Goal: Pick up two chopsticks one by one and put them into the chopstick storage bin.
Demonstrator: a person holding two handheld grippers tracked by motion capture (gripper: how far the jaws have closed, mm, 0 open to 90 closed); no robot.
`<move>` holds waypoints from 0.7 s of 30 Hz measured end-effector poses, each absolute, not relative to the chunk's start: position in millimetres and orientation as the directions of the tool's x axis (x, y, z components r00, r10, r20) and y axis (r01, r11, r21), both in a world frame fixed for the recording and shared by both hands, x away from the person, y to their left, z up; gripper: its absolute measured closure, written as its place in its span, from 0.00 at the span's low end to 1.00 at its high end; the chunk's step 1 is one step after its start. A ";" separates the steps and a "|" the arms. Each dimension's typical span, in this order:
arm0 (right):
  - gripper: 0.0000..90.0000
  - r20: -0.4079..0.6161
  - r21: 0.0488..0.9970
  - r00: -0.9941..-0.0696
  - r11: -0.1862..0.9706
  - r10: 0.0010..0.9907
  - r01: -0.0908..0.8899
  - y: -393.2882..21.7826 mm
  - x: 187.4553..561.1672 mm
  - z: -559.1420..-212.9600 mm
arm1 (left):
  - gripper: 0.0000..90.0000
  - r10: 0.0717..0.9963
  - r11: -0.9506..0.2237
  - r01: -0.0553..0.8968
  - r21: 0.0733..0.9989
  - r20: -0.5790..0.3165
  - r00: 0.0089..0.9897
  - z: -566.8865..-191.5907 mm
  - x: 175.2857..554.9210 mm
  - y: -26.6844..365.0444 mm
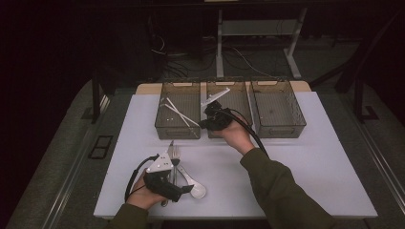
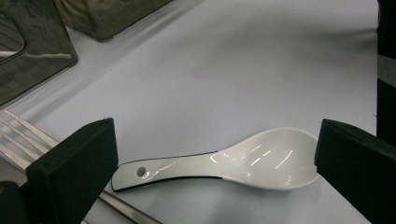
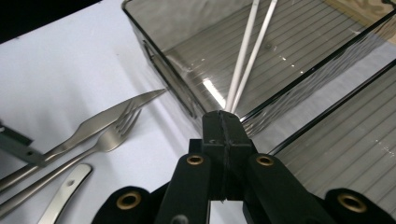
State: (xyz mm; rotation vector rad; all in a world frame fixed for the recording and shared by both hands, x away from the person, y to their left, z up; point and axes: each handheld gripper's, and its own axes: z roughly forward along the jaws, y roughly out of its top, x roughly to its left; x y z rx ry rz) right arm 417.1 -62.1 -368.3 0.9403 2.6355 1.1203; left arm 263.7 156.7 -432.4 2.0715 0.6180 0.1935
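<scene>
Currently, on the white table [image 1: 310, 157], the left gripper [image 2: 215, 161] sits at the near left, held low over the cutlery. Its jaws stand wide apart, one at each end of a white ceramic spoon [image 2: 233, 161] that lies flat on the table between them; neither jaw visibly touches it, and nothing is gripped. Just left of the spoon, a metal fork [image 1: 175, 160] and knife [image 1: 170, 149] lie side by side, tips pointing to the far side.

Far of these, three clear smoked bins stand in a row. Left bin [image 1: 165, 125]: a pair of white chopsticks [image 1: 180, 112] lying crossed inside. Middle bin [image 1: 241, 95]: the right gripper [image 1: 208, 103] is held over its near left part, with a white utensil [image 1: 215, 96] at its tip; whether it is gripped cannot be told. In the right gripper view the jaws are pressed together, with nothing seen between them. Right bin [image 1: 298, 117]: contents cannot be made out.
</scene>
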 end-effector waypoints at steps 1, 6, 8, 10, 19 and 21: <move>1.00 0.122 0.687 -0.798 0.530 0.590 0.497 -61.7 418.7 -369.0 | 0.00 0.499 -0.438 0.352 0.828 -0.102 0.861 -432.4 263.7 156.8; 1.00 0.129 0.687 -0.791 0.521 0.597 0.506 -58.9 426.1 -373.0 | 0.00 0.496 -0.439 0.349 0.828 -0.100 0.862 -432.4 264.1 157.0; 1.00 0.132 0.688 -0.787 0.516 0.602 0.510 -57.7 428.5 -374.7 | 0.00 0.493 -0.447 0.347 0.824 -0.096 0.865 -432.2 264.3 157.6; 1.00 0.136 0.693 -0.784 0.507 0.605 0.511 -58.1 430.1 -374.5 | 0.00 0.493 -0.448 0.346 0.824 -0.096 0.865 -432.1 264.2 157.8; 1.00 0.140 0.702 -0.795 0.507 0.591 0.500 -59.1 423.4 -367.4 | 0.00 0.499 -0.437 0.352 0.828 -0.102 0.861 -432.3 263.7 156.8; 1.00 0.133 0.699 -0.796 0.514 0.590 0.498 -57.4 420.9 -366.3 | 0.00 0.499 -0.438 0.351 0.828 -0.101 0.861 -432.4 263.7 156.6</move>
